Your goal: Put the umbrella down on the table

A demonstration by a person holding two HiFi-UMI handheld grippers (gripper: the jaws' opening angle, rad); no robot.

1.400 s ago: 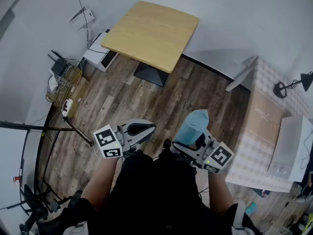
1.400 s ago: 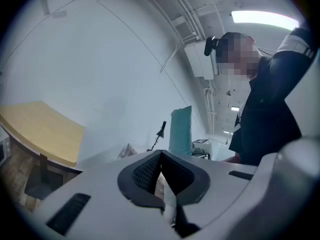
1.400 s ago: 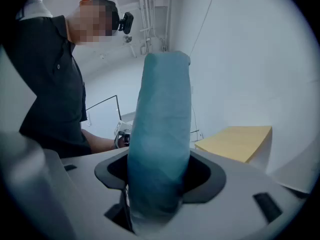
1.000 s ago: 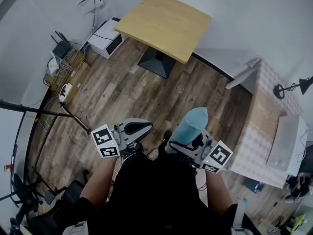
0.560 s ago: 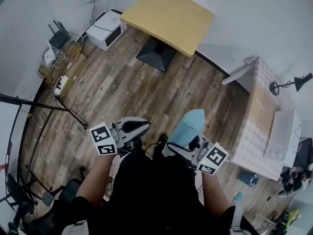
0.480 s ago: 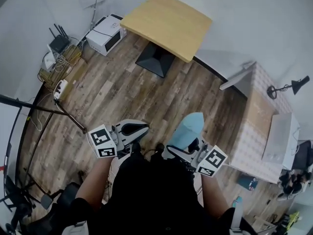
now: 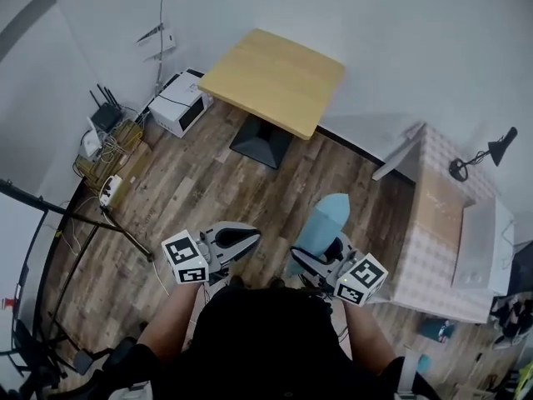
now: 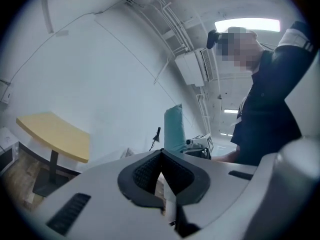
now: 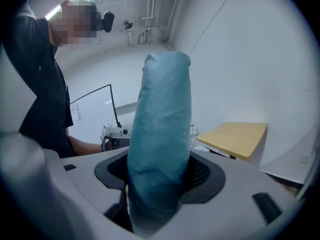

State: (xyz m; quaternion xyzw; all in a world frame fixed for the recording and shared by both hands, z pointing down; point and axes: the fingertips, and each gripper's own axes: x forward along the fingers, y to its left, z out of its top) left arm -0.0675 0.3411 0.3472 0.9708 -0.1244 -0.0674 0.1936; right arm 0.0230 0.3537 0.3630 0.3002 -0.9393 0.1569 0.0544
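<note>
The folded umbrella point(image 9: 160, 134) is gripped upright in the right claw point(image 7: 316, 253), well apart from the tabletop point(image 7: 275, 77); the left claw point(image 7: 240, 238) is closed, empty. Carrying is judged under way; the tabletop must be approached next.

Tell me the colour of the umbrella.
Light blue-green; the umbrella shows best in the right gripper view.
</note>
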